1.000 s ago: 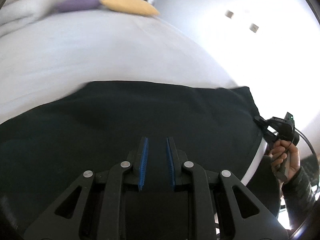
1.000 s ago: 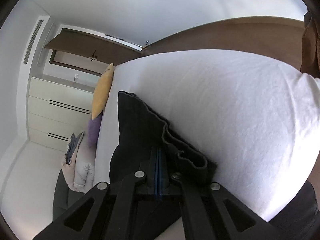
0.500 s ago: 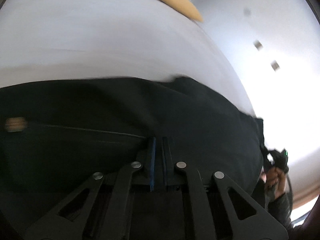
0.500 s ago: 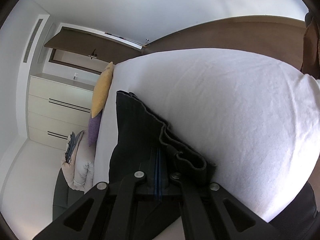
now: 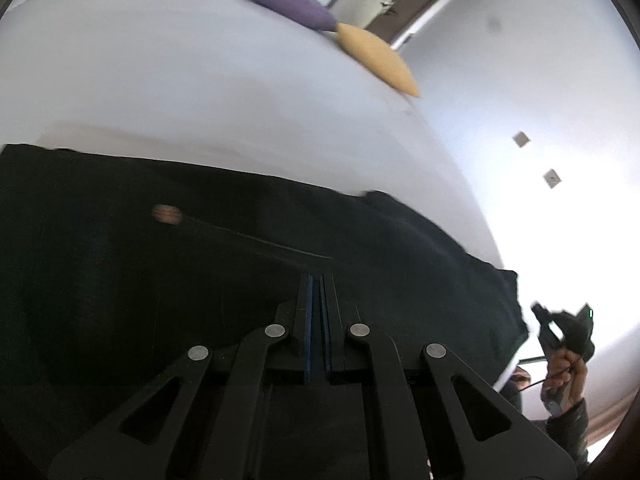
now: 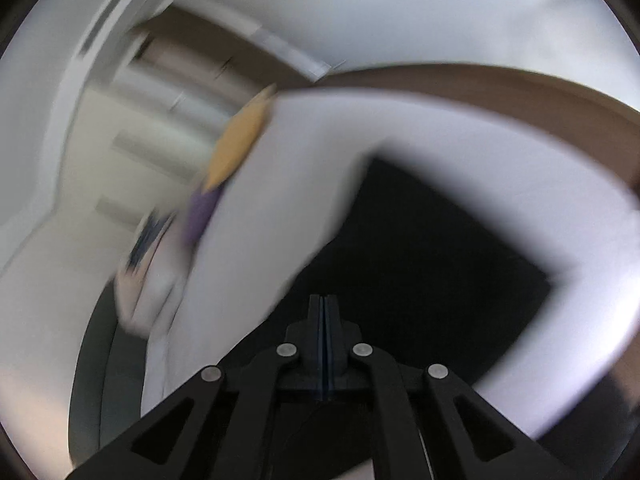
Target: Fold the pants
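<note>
Button on pants: left view only.

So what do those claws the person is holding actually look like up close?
Each claw is matte black plastic: two flat fingers lined with thin blue pads, on angular linkage arms with triangular cut-outs and round silver pins. The other claw looks the same. The right hand wears a dark sleeve, with a thin black cable nearby.

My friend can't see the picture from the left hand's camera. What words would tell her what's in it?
A closed left gripper pinches dark pants spread across a white bed. A purple pillow and a yellow pillow lie at the bed's far end. At the right edge, a hand holds the right gripper.
</note>
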A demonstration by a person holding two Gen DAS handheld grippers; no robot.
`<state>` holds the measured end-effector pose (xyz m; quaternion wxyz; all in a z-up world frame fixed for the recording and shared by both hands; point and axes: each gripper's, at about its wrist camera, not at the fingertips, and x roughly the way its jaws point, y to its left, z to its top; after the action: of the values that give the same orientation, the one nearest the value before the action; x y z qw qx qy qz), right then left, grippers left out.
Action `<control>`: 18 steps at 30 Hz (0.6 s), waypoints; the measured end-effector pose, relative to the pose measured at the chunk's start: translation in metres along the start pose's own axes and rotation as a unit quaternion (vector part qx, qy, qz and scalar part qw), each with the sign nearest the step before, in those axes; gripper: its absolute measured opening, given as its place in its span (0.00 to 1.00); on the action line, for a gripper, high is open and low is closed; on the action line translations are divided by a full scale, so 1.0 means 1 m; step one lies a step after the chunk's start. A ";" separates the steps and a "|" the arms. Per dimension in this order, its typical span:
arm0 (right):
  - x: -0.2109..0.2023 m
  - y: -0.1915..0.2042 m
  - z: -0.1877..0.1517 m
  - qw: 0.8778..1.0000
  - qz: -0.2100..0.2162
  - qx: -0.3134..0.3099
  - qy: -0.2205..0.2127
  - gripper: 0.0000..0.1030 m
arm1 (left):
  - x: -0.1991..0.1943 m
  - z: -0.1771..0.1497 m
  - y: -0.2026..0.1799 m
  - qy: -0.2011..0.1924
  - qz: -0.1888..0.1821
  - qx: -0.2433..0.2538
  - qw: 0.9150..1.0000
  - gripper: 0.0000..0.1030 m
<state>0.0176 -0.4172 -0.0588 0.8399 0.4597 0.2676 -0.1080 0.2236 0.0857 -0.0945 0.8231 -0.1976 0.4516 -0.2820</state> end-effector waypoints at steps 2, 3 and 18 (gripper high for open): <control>0.044 0.047 -0.025 0.995 0.041 -0.047 0.073 0.02 | 0.014 -0.002 -0.010 0.012 -0.010 0.001 1.000 0.05; 0.064 0.065 -0.038 0.990 0.059 -0.065 0.106 0.02 | 0.025 -0.004 -0.011 0.022 -0.002 0.001 1.000 0.05; 0.181 0.020 -0.039 0.979 0.100 0.035 0.175 0.00 | 0.066 -0.020 0.018 0.030 -0.045 -0.030 0.998 0.05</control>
<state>0.1636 -0.3622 -0.1611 0.7700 0.5252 0.3591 0.0488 0.2399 0.0556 -0.1571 0.7894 -0.2339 0.4750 -0.3106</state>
